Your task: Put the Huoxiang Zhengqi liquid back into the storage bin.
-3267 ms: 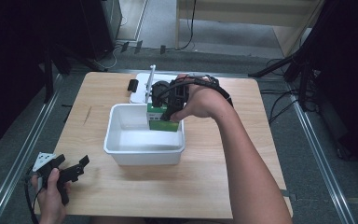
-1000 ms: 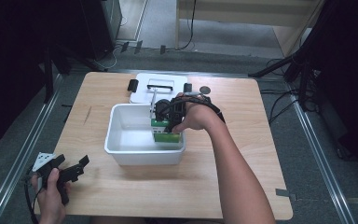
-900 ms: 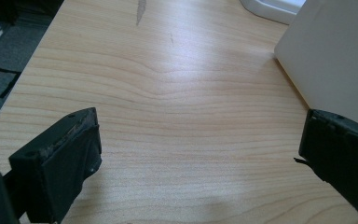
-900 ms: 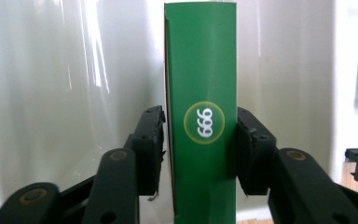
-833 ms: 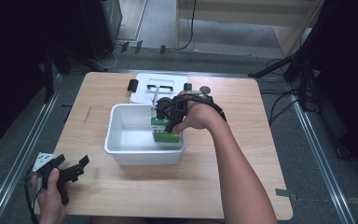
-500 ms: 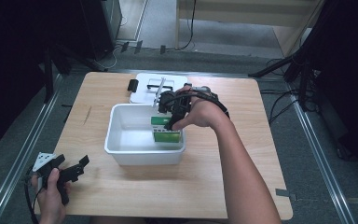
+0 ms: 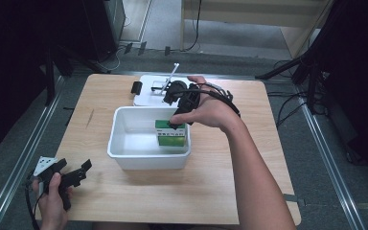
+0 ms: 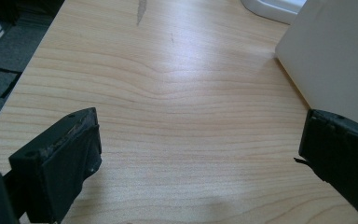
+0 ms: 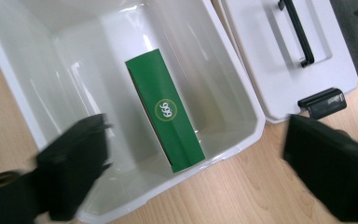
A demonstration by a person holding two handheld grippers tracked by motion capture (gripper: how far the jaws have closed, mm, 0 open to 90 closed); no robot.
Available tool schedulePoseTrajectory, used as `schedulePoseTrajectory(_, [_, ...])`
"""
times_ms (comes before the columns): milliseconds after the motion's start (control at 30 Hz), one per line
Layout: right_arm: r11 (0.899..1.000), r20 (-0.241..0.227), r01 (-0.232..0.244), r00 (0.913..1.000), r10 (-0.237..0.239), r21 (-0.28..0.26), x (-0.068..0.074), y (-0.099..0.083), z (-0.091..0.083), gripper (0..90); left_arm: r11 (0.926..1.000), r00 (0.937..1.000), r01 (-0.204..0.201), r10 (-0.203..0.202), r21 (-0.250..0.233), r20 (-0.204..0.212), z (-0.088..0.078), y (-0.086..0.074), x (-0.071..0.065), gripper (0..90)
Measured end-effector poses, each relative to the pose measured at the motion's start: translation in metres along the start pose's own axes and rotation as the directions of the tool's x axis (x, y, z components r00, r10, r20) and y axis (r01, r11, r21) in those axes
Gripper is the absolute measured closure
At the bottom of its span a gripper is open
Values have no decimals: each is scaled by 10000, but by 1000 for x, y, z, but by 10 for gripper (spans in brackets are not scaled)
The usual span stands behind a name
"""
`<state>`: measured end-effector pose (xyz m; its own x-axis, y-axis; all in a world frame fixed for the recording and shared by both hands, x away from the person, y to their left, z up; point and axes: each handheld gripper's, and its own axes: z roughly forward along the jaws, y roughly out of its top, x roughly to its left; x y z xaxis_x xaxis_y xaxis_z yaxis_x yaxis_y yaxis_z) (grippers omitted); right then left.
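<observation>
A green box lies inside the white bin, against its right wall. From the right gripper view the green box rests on the floor of the bin with nothing touching it. My right gripper hovers above the bin's far right corner. In its own view the right gripper has just been opening, and its jaws stand wide apart, well above the box. My left gripper stays low at the table's near left corner. The left gripper is open over bare wood.
The bin's white lid lies flat behind the bin, with a black handle and a black latch. In the right gripper view the lid sits beside the bin. The wooden table has free room in front.
The right gripper let go of the green box, which now lies in the bin. Its jaws spread wide and the hand rose. The left hand kept still.
</observation>
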<state>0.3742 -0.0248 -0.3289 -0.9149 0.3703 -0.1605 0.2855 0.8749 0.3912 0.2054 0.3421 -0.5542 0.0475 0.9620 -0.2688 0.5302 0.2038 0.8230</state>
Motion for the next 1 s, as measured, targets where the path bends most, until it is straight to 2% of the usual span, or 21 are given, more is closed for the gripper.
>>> schedulePoseTrajectory(67, [9999,-103,-137,9999,136,-70,-1,-1,-1,0,10000,10000,7,-7,-4,2,0,0,0,0])
schedulePoseTrajectory(133, [9964,-31,-689,9976,688,-490,-3,-6,-6,0,10000,10000,0,0,3,5,0,0,0,0])
schedulePoseTrajectory(167, [9964,-31,-689,9976,688,-490,-3,-6,-6,0,10000,10000,0,0,3,5,0,0,0,0])
schedulePoseTrajectory(200, [9914,146,-1049,9942,1064,-781,-5,-10,-9,0,10000,10000,-6,6,3,1,0,0,0,0])
schedulePoseTrajectory(367, [9691,263,-1969,9788,2029,-1484,-11,-24,-14,0,10000,10000,-9,9,-2,-5,0,0,0,0])
schedulePoseTrajectory(467, [9522,525,-2327,9675,2473,-1981,-17,-36,-16,0,10000,10000,-8,8,-2,-8,0,0,0,0])
schedulePoseTrajectory(500, [9522,525,-2327,9675,2473,-1981,-17,-36,-16,0,10000,10000,-8,8,-2,-8,0,0,0,0])
schedulePoseTrajectory(533, [9450,616,-2455,9625,2641,-2161,-18,-40,-17,0,10000,10000,-3,3,-2,0,0,0,0,0])
schedulePoseTrajectory(567, [9320,623,-2692,9544,2919,-2427,-22,-49,-18,0,10000,10000,-1,1,-3,0,0,0,0,0])
schedulePoseTrajectory(600, [9320,623,-2692,9544,2919,-2427,-22,-49,-18,0,10000,10000,-3,3,-10,-2,0,0,0,0])
schedulePoseTrajectory(633, [9173,749,-2899,9442,3207,-2729,-24,-58,-18,0,10000,10000,-8,8,-15,-12,0,0,0,0])
schedulePoseTrajectory(767, [8863,914,-3261,9231,3736,-3289,-29,-76,-18,0,10000,10000,-16,16,-19,-19,0,0,0,0])
schedulePoseTrajectory(800, [8795,996,-3303,9181,3836,-3425,-29,-81,-18,0,10000,10000,-18,18,-11,-15,0,0,0,0])
schedulePoseTrajectory(833, [8795,996,-3303,9181,3836,-3425,-29,-81,-18,0,10000,10000,-18,18,-11,-15,0,0,0,0])
schedulePoseTrajectory(933, [8577,1106,-3483,9029,4154,-3782,-31,-93,-16,0,10000,10000,-8,8,-15,-19,0,0,0,0])
schedulePoseTrajectory(1000, [8355,1182,-3629,8881,4441,-4127,-32,-106,-15,0,10000,10000,-44,44,28,-15,0,0,0,0])
